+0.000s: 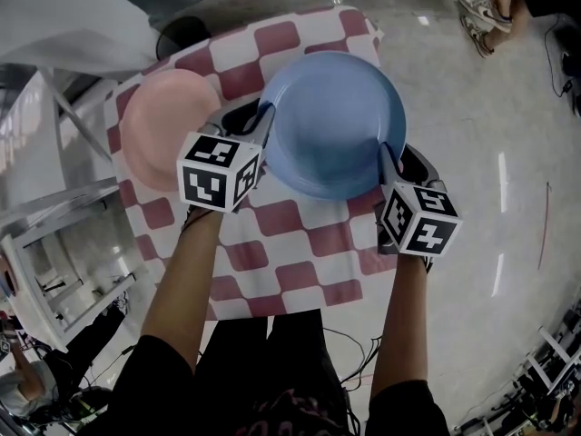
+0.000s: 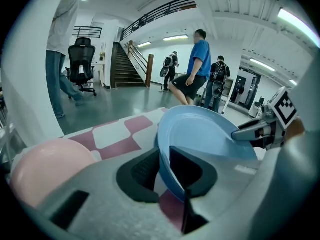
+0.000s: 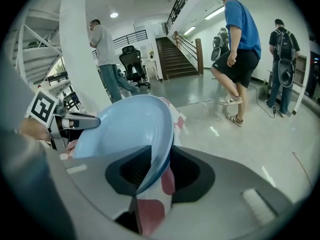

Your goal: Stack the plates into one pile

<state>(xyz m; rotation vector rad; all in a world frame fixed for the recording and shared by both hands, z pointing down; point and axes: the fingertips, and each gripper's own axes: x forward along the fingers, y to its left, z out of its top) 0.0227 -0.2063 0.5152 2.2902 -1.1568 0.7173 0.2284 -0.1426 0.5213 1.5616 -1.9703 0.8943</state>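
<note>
The blue plate (image 1: pixel 331 121) sits between the two tools, each at an opposite edge. That shares the load and keeps the dish level, hollow side up. The left hand-held gripper (image 1: pixel 264 121) has the rim between its jaws, which stand a little apart and look slack rather than pinching. The right hand-held gripper (image 1: pixel 392 157) straddles the opposite rim with its jaws wider, and checked cloth shows in the gap beside the rim. The plate is either low over the counter (image 1: pixel 290 275) or already resting on it; I cannot tell which. Being round, the plate has no long axis, and the line from one grip to the other runs across its full width. The pink plate (image 1: pixel 163 121) lies on the cloth just outside the left hand-held gripper. It is beside the blue plate, not beneath it, so the pile is not yet made.
</note>
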